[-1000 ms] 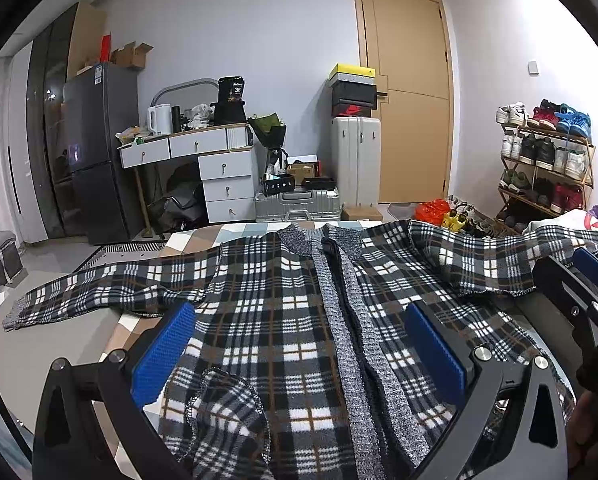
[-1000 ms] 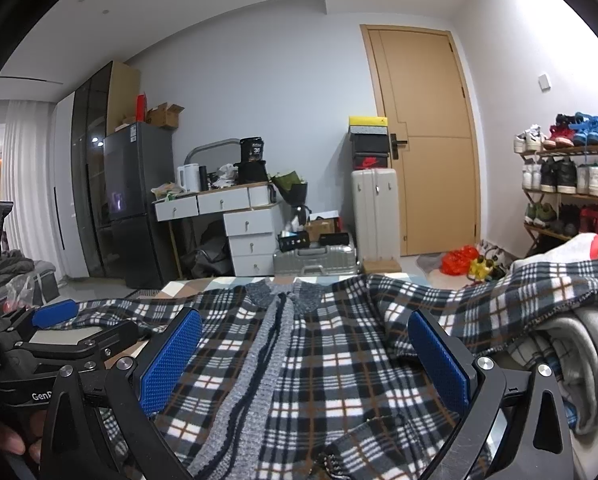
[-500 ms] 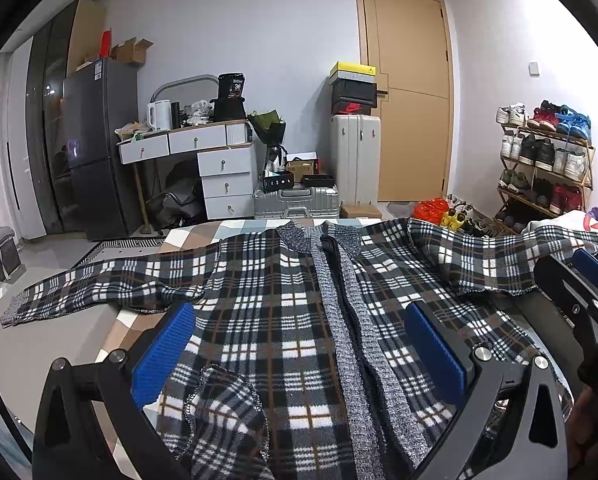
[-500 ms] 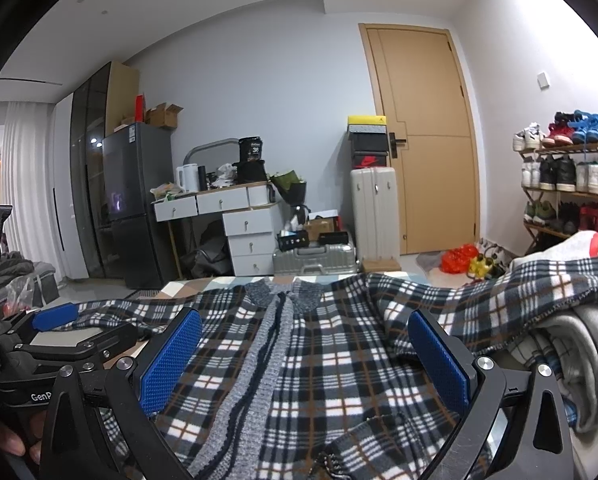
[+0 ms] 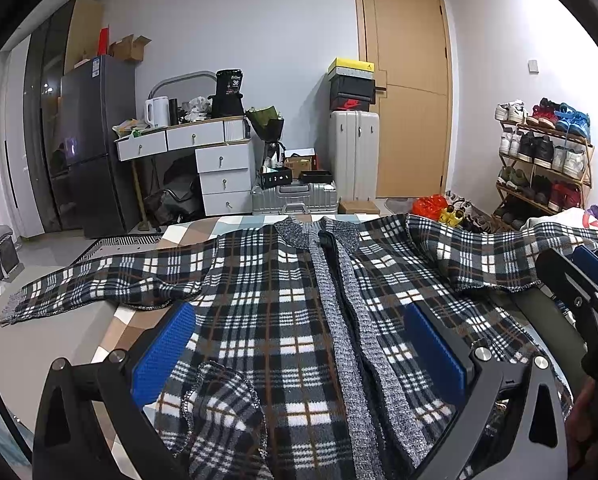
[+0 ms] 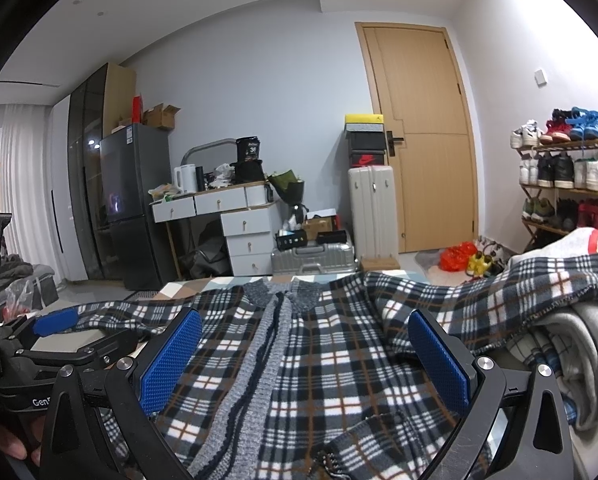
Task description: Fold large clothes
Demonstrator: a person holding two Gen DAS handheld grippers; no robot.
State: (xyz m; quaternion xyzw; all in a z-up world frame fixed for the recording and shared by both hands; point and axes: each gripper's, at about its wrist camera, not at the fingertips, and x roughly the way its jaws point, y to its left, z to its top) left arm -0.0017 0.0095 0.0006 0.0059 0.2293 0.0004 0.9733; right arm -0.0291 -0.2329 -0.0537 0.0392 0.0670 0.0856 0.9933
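A black, white and grey plaid cardigan [image 5: 267,312] lies spread flat on a checked table, front up, with a grey knit placket [image 5: 335,320] down its middle. Its left sleeve [image 5: 99,284] hangs out over the table's left edge. Its right sleeve [image 6: 499,300] drapes over a heap of clothes. My left gripper [image 5: 299,344] is open and empty above the lower hem, where one corner [image 5: 219,404] is turned up. My right gripper [image 6: 303,356] is open and empty over the cardigan [image 6: 319,360]. The left gripper also shows in the right wrist view [image 6: 55,322].
A pile of grey and white clothes [image 6: 579,360] lies at the table's right side. Beyond the table stand a white desk with drawers [image 5: 203,160], a dark fridge [image 5: 95,140], suitcases [image 5: 353,156], a wooden door [image 5: 407,92] and a shoe rack [image 5: 543,160].
The left wrist view has shifted slightly; the cardigan's left sleeve sits a little lower and further left. Both grippers stay open and the cardigan has not visibly moved.
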